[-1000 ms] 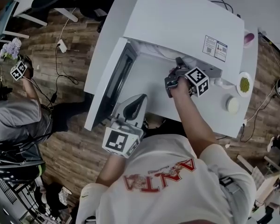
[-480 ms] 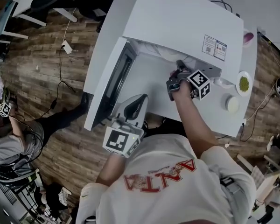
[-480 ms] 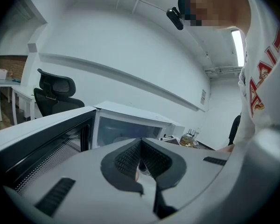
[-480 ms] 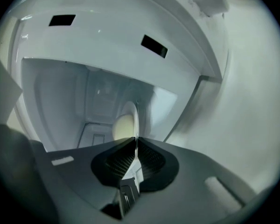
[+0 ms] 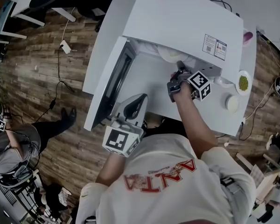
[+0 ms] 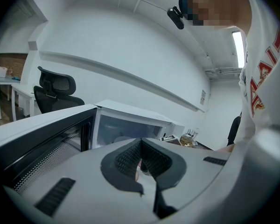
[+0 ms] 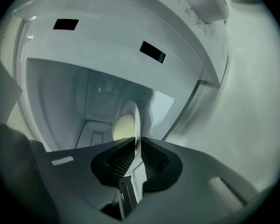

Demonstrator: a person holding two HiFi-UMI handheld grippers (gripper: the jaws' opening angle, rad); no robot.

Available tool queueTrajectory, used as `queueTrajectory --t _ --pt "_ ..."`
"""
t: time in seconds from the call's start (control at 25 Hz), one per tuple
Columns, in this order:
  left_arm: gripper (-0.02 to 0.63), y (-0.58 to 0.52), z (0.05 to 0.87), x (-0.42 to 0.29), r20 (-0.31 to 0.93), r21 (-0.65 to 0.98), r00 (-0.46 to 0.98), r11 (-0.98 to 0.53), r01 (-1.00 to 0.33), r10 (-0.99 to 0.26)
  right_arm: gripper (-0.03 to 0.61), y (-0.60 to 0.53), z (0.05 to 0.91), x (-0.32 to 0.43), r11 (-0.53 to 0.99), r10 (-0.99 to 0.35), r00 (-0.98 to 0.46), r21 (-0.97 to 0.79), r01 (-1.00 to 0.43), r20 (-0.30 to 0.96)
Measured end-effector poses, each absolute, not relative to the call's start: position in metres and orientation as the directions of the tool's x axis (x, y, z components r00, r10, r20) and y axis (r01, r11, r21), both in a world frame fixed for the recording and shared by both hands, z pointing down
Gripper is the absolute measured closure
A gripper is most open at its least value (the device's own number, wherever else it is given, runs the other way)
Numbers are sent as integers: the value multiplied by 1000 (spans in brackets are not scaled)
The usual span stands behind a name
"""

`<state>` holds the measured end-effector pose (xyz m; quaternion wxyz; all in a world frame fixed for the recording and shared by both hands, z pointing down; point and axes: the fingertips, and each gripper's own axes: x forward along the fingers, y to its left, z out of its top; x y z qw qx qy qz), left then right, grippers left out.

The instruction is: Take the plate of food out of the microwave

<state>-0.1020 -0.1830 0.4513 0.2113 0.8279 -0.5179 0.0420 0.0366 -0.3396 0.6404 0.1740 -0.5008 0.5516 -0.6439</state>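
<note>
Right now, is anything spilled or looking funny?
Nothing looks wrong. The right claw pinches the rim of the plate at the mouth of the open microwave. The food sits on the plate, and nothing has spilled.

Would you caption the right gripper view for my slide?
Right gripper clamps the rim of the plate in the open microwave.

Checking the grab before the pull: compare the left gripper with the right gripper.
The right gripper is shut on the plate; the left gripper is shut on nothing. The right gripper is at the microwave's opening; the left gripper sits outside by the open door. Both carry a marker cube.
</note>
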Motion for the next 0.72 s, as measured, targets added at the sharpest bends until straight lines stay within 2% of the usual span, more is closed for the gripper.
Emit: queueTrajectory --t 0.2,0.52,0.72 --pt "606 -183 455 -105 292 313 465 -376 -872 -836 540 -344 644 31 -326 -776 -458 -898 -297 433" --pt "607 -183 454 -111 292 315 458 -368 -875 -840 551 -351 646 30 -327 -797 -456 -918 -223 395" --pt "606 -183 452 -111 286 319 471 -381 -868 -834 561 -350 632 32 -254 -835 -458 -951 -174 306"
